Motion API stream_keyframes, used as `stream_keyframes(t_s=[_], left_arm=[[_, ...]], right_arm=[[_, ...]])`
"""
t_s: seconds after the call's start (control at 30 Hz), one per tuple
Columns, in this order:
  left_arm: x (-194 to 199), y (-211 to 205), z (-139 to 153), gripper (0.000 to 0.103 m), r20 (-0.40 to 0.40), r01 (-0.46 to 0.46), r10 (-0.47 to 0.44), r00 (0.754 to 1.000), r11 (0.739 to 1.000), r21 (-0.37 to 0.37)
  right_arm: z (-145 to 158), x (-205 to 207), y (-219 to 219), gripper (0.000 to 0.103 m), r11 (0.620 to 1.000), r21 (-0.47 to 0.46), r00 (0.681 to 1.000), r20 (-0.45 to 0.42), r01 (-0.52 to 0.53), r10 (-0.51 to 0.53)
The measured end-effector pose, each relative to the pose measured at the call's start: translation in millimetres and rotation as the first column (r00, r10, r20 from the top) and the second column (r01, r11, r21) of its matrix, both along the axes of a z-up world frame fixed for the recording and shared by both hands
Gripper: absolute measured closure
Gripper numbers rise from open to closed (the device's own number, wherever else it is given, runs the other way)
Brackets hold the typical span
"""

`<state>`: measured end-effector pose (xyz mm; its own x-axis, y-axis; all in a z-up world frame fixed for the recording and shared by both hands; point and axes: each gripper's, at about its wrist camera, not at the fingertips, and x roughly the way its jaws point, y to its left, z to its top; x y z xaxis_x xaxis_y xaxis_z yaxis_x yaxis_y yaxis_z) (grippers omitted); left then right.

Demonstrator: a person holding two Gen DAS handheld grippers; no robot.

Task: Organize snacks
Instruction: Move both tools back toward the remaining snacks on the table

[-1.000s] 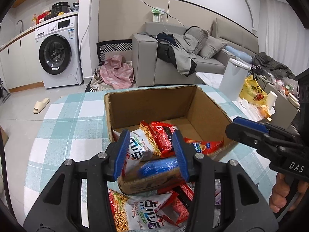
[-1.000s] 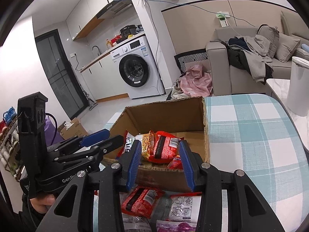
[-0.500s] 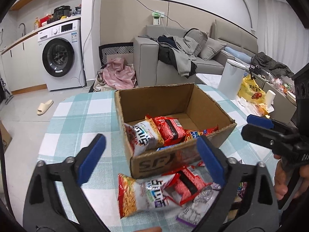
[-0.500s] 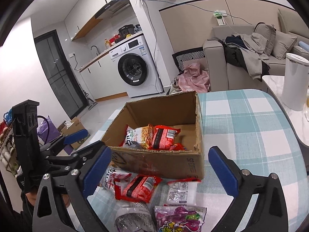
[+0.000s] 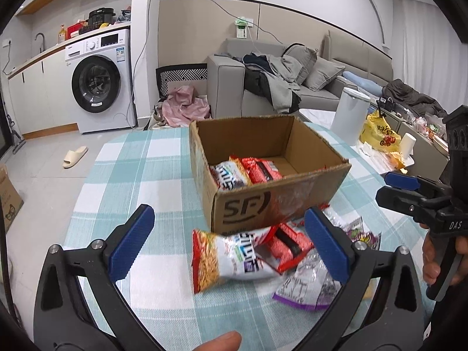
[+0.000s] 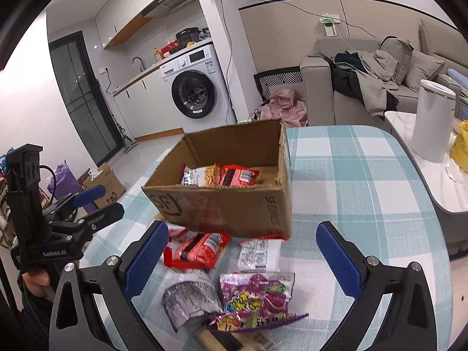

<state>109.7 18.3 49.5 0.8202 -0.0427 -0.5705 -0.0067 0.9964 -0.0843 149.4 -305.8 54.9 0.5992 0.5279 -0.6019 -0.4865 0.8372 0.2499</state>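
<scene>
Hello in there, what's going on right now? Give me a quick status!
Left gripper and right gripper: jaws wide open, empty. Cardboard box holds some noodle packets; more snack packets loose on the table. Nothing in the way.

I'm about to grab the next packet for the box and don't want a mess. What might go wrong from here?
1. The noodle packet overlaps the red packet, so the left gripper, jaws wide open, may pinch both.
2. The loose packets lie close against the cardboard box; closing there may shove the box.
3. Near the right gripper the purple candy bag lies against the silver packet; lifting one could drag the other.
</scene>
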Motion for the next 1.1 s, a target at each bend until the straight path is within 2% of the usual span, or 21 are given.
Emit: stream_keyframes(t_s=[0.2, 0.83, 1.1], left_arm=[[-10, 3, -10, 0.001, -0.028, -0.005, 0.004, 1.0, 1.0, -0.013], [8, -2, -30, 0.001, -0.11, -0.002, 0.001, 0.994, 1.0, -0.008], [16, -2, -43, 0.001, -0.145, -0.004, 0.004, 0.989, 1.0, -0.003]], right_arm=[[-16, -5, -9, 0.0, 1.0, -0.012, 0.996, -0.082, 0.02, -0.021], [-45, -7, -6, 0.0, 0.991, -0.13, 0.986, -0.166, -0.02, -0.002], [-56, -5, -5, 0.0, 0.99, -0.137, 0.98, -0.199, -0.039, 0.011]])
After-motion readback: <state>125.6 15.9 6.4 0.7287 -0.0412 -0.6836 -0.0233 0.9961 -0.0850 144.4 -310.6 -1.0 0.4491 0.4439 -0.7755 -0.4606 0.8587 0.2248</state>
